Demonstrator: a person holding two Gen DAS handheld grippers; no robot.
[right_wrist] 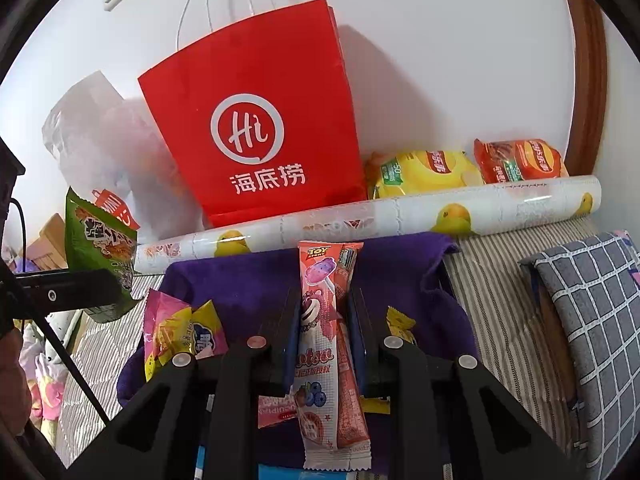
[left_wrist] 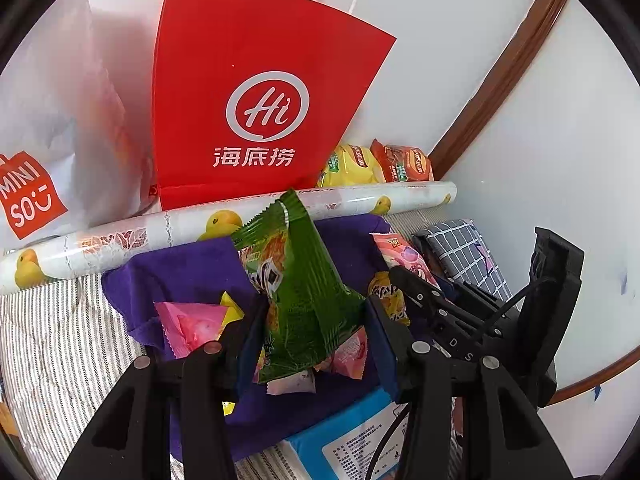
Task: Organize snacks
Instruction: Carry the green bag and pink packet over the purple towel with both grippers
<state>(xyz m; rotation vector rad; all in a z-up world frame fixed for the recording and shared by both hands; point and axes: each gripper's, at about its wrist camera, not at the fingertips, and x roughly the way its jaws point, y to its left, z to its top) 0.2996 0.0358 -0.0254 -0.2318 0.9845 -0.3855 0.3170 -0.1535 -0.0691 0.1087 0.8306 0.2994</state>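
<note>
The left hand-held gripper (left_wrist: pixel 308 344) is pinching a green snack packet (left_wrist: pixel 298 292), the right hand-held gripper (right_wrist: pixel 324 332) a pink lollipop packet (right_wrist: pixel 324 340), both above the purple cloth (right_wrist: pixel 256 276). Keeping each pinch firm while carrying them toward the red paper bag (right_wrist: pixel 256 120) seems wise.

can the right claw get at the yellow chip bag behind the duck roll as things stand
Probably not yet: the right claw is shut on a pink lollipop packet, and the duck-print roll lies across the front of the yellow chip bag.
</note>
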